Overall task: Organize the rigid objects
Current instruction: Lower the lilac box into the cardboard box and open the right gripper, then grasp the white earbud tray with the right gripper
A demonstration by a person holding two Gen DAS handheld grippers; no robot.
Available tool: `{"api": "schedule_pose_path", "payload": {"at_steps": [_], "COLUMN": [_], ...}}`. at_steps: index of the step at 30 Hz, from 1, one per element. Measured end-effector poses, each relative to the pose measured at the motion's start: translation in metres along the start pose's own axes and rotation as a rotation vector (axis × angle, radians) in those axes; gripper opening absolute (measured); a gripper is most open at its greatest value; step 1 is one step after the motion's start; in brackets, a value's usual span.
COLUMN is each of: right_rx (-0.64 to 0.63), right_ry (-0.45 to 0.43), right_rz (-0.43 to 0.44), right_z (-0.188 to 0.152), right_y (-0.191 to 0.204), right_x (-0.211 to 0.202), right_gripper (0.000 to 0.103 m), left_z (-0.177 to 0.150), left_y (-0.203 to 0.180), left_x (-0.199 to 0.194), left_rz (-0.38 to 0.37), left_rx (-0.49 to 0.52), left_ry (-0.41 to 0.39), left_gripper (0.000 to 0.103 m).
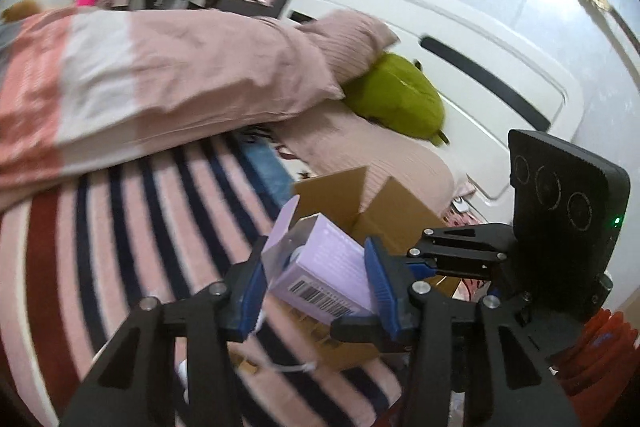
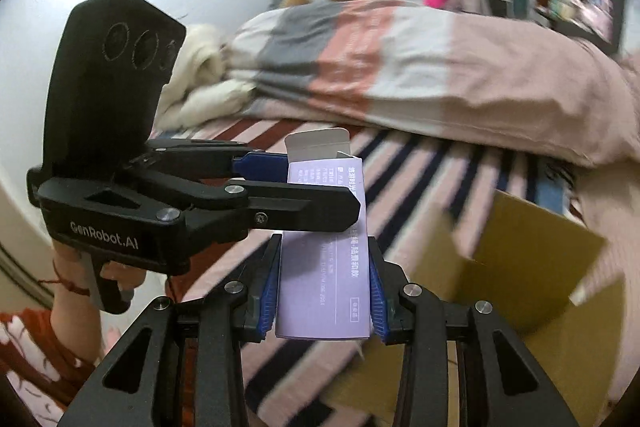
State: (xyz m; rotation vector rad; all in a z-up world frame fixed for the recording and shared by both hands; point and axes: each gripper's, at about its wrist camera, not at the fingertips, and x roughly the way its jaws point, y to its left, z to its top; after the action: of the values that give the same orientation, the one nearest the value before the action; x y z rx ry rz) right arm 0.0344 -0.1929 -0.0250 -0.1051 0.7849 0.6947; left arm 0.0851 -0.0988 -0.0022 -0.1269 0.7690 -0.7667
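A lilac carton with a barcode and an open top flap is held above the striped bed. My left gripper is shut on it near the flap end. My right gripper is shut on the same lilac carton at its lower end. In the right wrist view the left gripper reaches in from the left and clamps the carton's upper part. In the left wrist view the right gripper comes in from the right. An open brown cardboard box lies just right of the carton.
The cardboard box also shows behind the carton in the left wrist view. A pink and white duvet is heaped across the bed, with a green plush toy by the white headboard. The striped sheet lies beneath.
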Motion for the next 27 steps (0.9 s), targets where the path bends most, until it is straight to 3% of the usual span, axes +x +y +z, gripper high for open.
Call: {"api": "schedule_pose_path", "payload": {"at_steps": [5,11,12,15,17,21,23,25,27], "right_rx": [0.119,0.190,0.193,0.194,0.199,0.153,0.102,0.057,0.017], "right_ry": [0.017,0.132,0.156,0.200,0.224,0.205,0.158,0.100,0.041], "right_rz": [-0.087,-0.162,-0.177,-0.215,-0.214,-0.235,-0.230,-0.197,-0.163], "right_z": [-0.014,-0.029,-0.030,-0.036,-0.037,-0.035,-0.027,-0.020,-0.013], "right_y": [-0.053,-0.093,-0.096,-0.099,-0.100,-0.084,-0.066,-0.044,-0.021], "right_x": [-0.026,-0.026,-0.023,-0.018,-0.013,-0.012,-0.016,-0.021,-0.024], "right_gripper": [0.033,0.033,0.034,0.035,0.038,0.064,0.072,0.090,0.098], "left_z": [0.024,0.026,0.024,0.022,0.022,0.023,0.022,0.018,0.010], "left_y": [-0.033,-0.051,-0.053,-0.055,-0.055,-0.042,-0.030,-0.018,-0.002], "left_x": [0.063,0.110,0.112,0.113,0.105,0.067,0.040,0.013,-0.014], "left_rz": [-0.031,-0.003,0.007,0.028,0.051,0.100,0.158,0.202,0.249], "left_rx": [0.068,0.111,0.118,0.132,0.141,0.133,0.123,0.109,0.086], "left_ry": [0.128,0.267,0.280,0.289,0.265,0.193,0.140,0.096,0.054], "left_gripper": [0.044,0.044,0.046,0.066,0.070,0.075,0.078,0.080,0.081]}}
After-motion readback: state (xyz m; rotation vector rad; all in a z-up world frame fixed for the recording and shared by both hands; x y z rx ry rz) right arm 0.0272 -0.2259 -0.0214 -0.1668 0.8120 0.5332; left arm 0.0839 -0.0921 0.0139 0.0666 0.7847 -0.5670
